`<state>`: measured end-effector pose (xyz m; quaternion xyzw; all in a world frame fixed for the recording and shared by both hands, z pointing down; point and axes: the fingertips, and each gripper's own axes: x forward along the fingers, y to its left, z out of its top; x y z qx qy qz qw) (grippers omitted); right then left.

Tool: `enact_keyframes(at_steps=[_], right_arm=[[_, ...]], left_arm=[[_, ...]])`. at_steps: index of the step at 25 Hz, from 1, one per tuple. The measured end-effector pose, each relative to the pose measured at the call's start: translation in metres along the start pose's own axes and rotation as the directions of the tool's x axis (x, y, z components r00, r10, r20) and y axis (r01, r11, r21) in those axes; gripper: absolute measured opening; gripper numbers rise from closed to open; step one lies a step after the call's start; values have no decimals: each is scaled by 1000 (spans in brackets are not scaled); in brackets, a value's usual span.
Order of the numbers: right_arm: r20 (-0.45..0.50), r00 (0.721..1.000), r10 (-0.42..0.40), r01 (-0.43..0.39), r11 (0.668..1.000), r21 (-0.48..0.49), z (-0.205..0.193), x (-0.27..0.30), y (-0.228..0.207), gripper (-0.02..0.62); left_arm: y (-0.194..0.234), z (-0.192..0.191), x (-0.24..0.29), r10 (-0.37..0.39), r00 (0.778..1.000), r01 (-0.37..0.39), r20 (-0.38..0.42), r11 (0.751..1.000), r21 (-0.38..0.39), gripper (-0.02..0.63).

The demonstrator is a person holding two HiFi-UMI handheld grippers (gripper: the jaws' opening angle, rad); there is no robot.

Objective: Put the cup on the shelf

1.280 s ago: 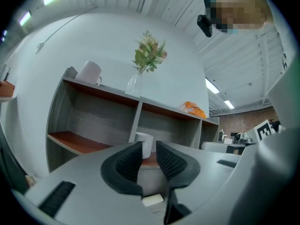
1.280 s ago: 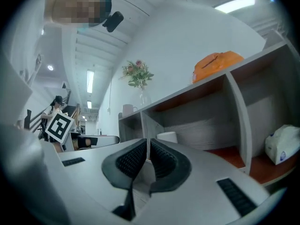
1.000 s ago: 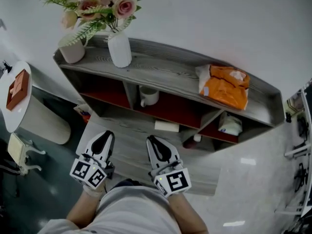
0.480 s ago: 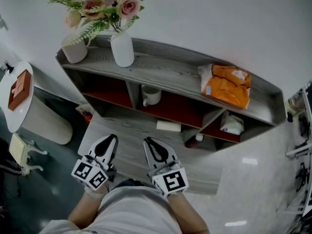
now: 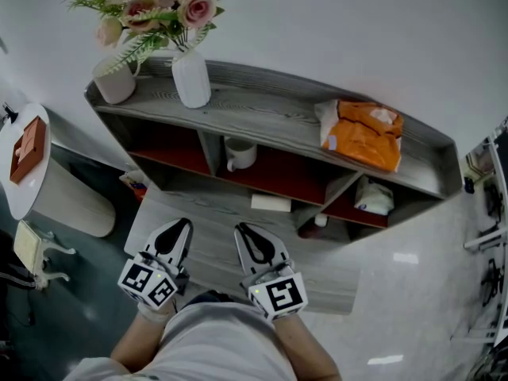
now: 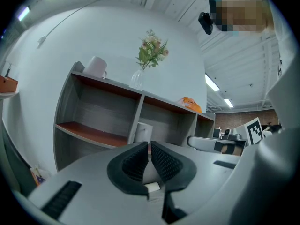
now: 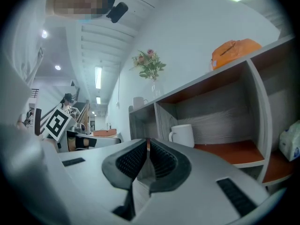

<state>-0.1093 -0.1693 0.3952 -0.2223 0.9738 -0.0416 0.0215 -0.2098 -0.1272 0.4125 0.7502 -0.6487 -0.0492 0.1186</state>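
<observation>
A white cup (image 5: pixel 238 153) stands upright in the middle compartment of the grey wooden shelf unit (image 5: pixel 270 117), on its red-brown board. The left gripper view shows the cup (image 6: pixel 143 132) just beyond the jaws, and in the right gripper view the cup (image 7: pixel 183 136) sits to the right of them. My left gripper (image 5: pixel 176 232) and right gripper (image 5: pixel 244 232) hover side by side over the low grey board, well short of the cup. Each has its jaws shut with nothing between them, as seen at the left gripper (image 6: pixel 149 146) and the right gripper (image 7: pixel 148 144).
On the shelf top are a white vase of flowers (image 5: pixel 190 78), a white pot (image 5: pixel 115 82) and an orange bag (image 5: pixel 361 133). A white box (image 5: pixel 270 203), a small bottle (image 5: pixel 317 222) and a white packet (image 5: pixel 373 197) lie lower down. A round white table (image 5: pixel 28 145) stands left.
The right gripper has shifted slightly left, towards the left gripper. The cup has stayed in its compartment.
</observation>
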Motion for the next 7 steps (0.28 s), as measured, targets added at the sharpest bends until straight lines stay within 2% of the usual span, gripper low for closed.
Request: enact_keyframes(at_steps=[7], right_arm=[[-1,1000,-8,8,1000,-1,0,-3,-4,34]], left_arm=[[-6,-2,5,-19,1000,19,-4,1000,0,34]])
